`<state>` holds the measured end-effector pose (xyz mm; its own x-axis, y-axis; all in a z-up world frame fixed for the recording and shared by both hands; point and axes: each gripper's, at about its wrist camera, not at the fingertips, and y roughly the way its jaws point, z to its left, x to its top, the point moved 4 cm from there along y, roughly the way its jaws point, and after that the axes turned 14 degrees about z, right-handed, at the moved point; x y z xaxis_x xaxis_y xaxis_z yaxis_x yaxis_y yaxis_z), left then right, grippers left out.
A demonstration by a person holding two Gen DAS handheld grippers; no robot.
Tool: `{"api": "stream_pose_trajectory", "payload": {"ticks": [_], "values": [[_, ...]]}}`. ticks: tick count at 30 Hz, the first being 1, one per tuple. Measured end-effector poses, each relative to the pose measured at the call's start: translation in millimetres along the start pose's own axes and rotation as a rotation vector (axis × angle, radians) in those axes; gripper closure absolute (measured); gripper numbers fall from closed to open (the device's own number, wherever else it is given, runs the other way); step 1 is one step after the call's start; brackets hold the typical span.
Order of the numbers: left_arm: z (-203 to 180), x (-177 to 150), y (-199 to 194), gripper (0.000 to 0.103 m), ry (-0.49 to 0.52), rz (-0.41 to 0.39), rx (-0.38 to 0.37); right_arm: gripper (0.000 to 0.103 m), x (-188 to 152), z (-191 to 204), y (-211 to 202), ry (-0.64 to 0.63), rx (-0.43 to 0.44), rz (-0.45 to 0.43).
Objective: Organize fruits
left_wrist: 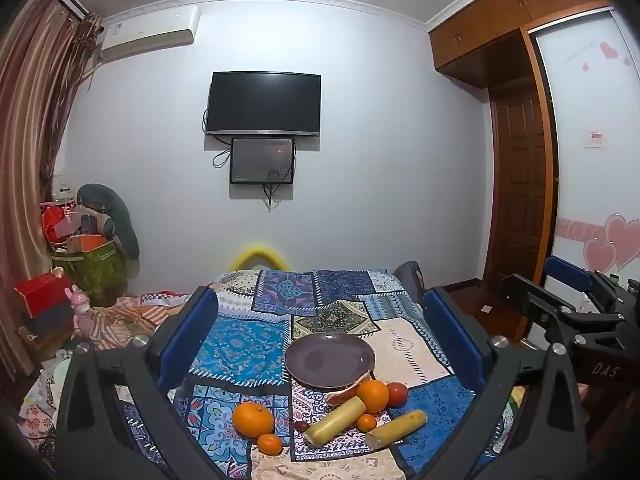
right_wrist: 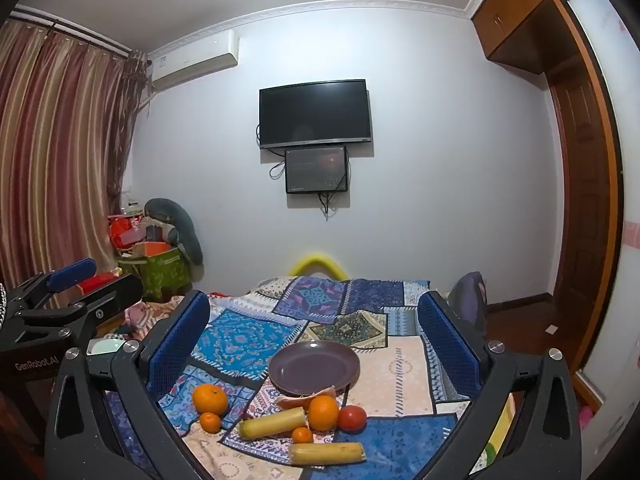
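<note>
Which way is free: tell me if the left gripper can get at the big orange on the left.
Probably yes. The left gripper has its jaws wide open and empty, and the big orange sits apart from the pile, nothing above it.

Both views are fisheye cameras riding on hand-held grippers, looking forward along their own blue-padded fingers and slightly downward, from near the patchwork cloth point(left_wrist: 244, 344) toward the far wall with its television point(left_wrist: 264, 103).

The left wrist view catches the right gripper point(left_wrist: 568, 292) at its right edge; the right wrist view catches the left gripper point(right_wrist: 76, 284) at its left edge, so they seem to sit side by side.

Both share the plate point(left_wrist: 316, 342), the fruit below it, and the wall.
</note>
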<state>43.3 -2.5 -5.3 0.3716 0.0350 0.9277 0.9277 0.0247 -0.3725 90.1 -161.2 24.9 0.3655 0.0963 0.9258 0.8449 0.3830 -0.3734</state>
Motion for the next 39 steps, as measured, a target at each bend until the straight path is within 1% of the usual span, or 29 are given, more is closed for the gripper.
{"api": "stream_pose_trajectory", "payload": {"ticks": [6,39], "values": [[-1.0,-0.9,-0.9,0.000,0.008,-0.005,0.000,0.000,-4.1,1.8,0.3,0.006,0.003,-0.002],[1.9,-2.3,-5.0,0.000,0.001,-0.020,-0.006,0.000,-0.7,-1.0,-6.3,0.004,0.014,-0.011]]}}
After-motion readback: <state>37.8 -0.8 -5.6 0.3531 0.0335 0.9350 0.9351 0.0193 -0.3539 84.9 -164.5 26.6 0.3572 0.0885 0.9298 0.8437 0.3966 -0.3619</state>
